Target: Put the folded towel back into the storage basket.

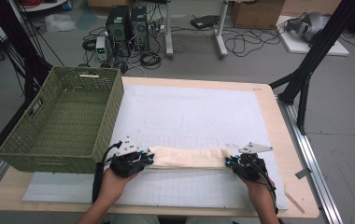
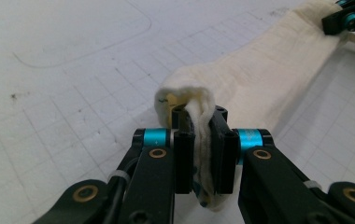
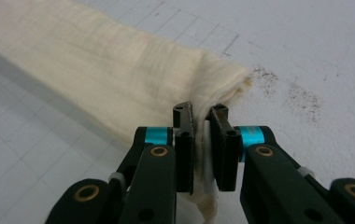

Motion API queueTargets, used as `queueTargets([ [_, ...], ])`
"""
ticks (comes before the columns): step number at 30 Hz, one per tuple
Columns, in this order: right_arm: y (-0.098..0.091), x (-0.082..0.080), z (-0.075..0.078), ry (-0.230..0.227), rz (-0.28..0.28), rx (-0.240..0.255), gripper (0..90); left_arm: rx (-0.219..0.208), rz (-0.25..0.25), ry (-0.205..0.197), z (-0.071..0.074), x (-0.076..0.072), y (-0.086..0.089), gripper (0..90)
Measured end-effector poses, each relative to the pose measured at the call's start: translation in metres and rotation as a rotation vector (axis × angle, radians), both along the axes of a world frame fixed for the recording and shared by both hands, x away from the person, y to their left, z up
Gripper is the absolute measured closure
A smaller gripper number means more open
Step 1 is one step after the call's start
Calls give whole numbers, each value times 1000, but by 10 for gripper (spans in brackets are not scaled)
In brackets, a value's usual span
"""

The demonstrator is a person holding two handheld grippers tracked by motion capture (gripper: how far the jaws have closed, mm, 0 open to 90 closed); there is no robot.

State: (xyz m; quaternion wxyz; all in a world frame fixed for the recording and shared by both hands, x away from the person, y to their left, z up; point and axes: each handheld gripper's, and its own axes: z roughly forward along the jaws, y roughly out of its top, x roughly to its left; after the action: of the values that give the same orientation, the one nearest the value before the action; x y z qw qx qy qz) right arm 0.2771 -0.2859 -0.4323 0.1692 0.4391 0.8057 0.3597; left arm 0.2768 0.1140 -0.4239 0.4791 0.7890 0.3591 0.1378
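Cloth [image 1: 189, 157] long axis runs across bench [image 1: 278, 121] between your hands | left gripper [image 1: 148, 158] and right gripper [image 1: 229, 162] jaws each pinching an end | basket [image 1: 63, 116] lies left.

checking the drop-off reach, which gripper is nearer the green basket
Left. The left gripper grips the cloth end just beside the green basket; the right gripper grips the far end, a cloth's length away.
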Motion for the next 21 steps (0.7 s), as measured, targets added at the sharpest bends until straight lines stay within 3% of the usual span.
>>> queueTargets([
  [7, 4, 8, 8, -33, -4, -21, 819, -26, 0, -58, 20, -6, 2, 817],
  [21, 17, 37, 47, -140, 11, -29, 822, -83, 49, -147, 55, -8, 15, 817],
])
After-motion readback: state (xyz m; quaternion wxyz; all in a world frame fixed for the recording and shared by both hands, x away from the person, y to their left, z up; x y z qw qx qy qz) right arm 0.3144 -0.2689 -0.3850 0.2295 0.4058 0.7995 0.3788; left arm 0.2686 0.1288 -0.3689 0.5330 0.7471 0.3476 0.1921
